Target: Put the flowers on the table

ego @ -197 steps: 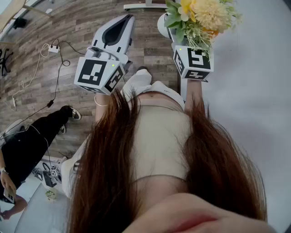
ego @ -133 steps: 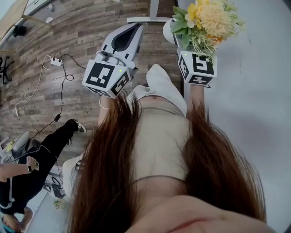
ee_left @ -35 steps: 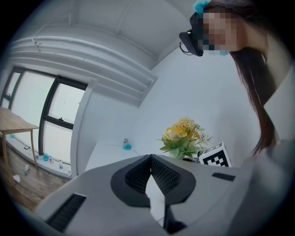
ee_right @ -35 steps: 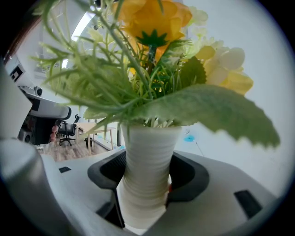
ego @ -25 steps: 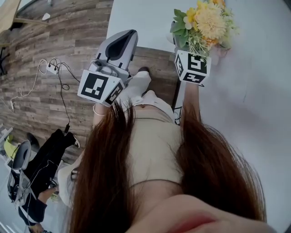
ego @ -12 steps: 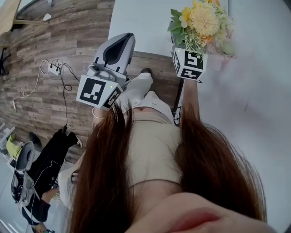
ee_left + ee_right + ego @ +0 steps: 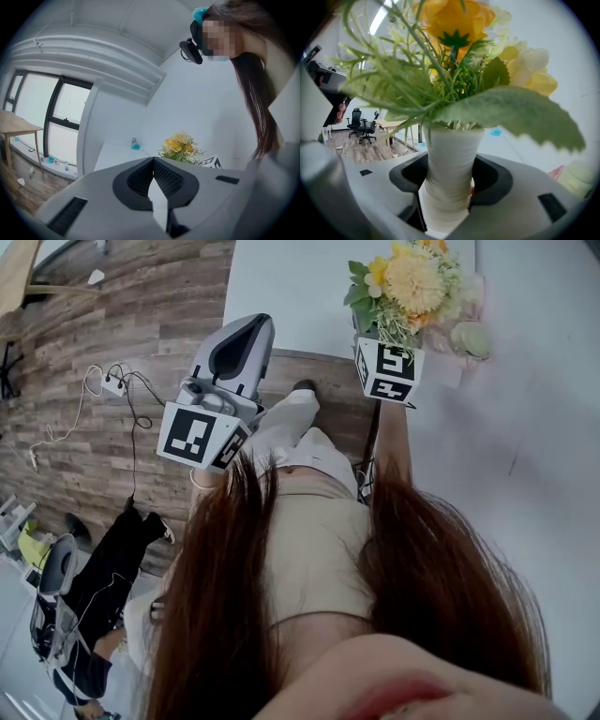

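Observation:
A bunch of yellow and orange artificial flowers [image 7: 408, 282] with green leaves stands in a white ribbed vase [image 7: 450, 173]. My right gripper [image 7: 449, 187] is shut on that vase, its dark pads pressing both sides. In the head view the bunch hangs over the near edge of the white table [image 7: 281, 287], just above the right marker cube [image 7: 389, 367]. My left gripper [image 7: 258, 322] is shut with nothing in it, held over the wooden floor to the left of the table. The left gripper view shows its tips [image 7: 153, 160] touching and the flowers [image 7: 180, 145] beyond.
A pink thing and a pale green round thing [image 7: 472, 337] lie on the table to the right of the flowers. Farther back a small blue thing [image 7: 135, 145] stands on the table. Cables [image 7: 112, 385] run over the floor at left, where a person in black [image 7: 103, 577] sits.
The view has shifted toward the white table, whose edge now lies under the flowers. My right gripper has carried the vase slightly forward over it. The left gripper stays shut and has barely moved.

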Tool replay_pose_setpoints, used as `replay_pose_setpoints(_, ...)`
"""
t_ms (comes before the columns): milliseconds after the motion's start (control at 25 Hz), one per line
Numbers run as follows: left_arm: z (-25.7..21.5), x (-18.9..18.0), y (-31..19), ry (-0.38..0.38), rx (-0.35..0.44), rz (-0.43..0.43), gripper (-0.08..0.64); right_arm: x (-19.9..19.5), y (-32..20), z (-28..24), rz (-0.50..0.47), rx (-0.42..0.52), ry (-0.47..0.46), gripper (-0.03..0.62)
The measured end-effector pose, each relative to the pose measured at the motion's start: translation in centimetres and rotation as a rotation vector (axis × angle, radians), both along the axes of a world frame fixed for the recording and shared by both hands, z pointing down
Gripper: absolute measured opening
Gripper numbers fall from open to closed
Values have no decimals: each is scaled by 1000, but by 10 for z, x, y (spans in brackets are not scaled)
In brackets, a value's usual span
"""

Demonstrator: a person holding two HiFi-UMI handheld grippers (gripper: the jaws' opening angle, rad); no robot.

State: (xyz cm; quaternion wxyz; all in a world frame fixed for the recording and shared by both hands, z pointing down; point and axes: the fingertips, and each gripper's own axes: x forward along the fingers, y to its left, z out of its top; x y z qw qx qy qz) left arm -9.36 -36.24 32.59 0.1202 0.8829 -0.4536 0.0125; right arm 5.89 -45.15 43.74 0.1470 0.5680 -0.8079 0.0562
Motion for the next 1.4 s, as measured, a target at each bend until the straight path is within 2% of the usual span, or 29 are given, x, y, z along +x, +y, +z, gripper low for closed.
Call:
replay_pose_setpoints(600, 6, -1, 1, -10, -8, -29, 5, 6, -5, 23, -10, -36, 21, 288)
replay_pose_setpoints(1040, 11, 1, 4, -31, -5, -25, 5, 6, -9, 31, -12, -38, 24, 289)
replay_pose_setpoints(1400, 2, 6, 4, -16, 3, -13, 5, 1, -11, 30, -25, -32, 48, 289)
